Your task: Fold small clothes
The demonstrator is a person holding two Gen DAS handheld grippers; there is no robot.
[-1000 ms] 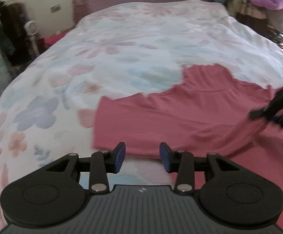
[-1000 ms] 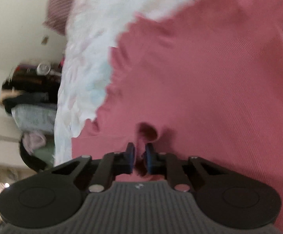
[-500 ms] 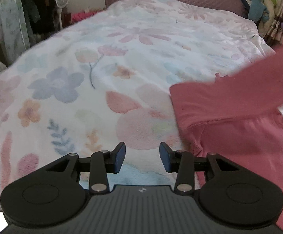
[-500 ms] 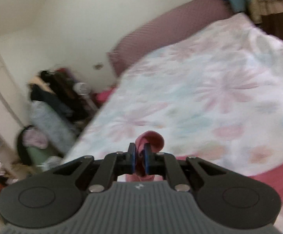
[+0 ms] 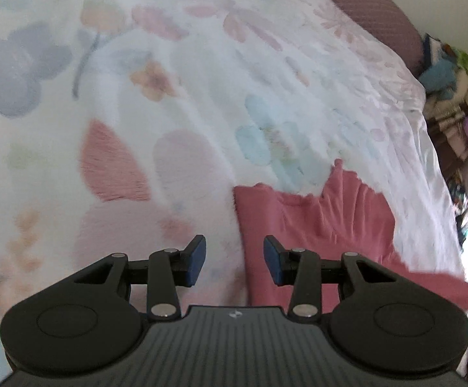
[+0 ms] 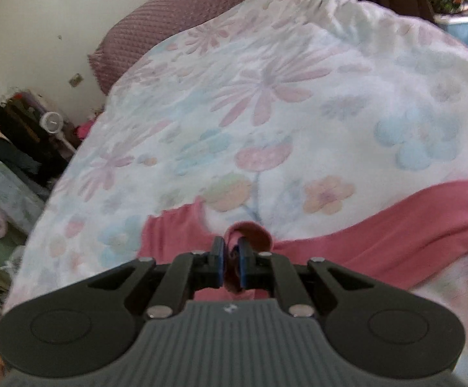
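Note:
A small pink garment (image 5: pixel 314 222) lies on the floral bedspread (image 5: pixel 201 96). In the left wrist view its left edge runs just ahead of my left gripper (image 5: pixel 234 259), which is open and empty; the right finger is over the cloth, the left over the bedspread. In the right wrist view my right gripper (image 6: pixel 230 264) is shut on a bunched fold of the pink garment (image 6: pixel 395 235), which stretches away to the right and left across the bed.
A mauve headboard cushion (image 6: pixel 182 13) is at the far end of the bed. Dark clothes and a small white fan (image 6: pixel 51 122) crowd the left side. Piled clothes and toys (image 5: pixel 460 103) stand at the right side of the bed.
My right gripper has stayed shut on the pink cloth and dropped lower toward the bed. My left gripper has moved forward and right, closer to the garment's left edge.

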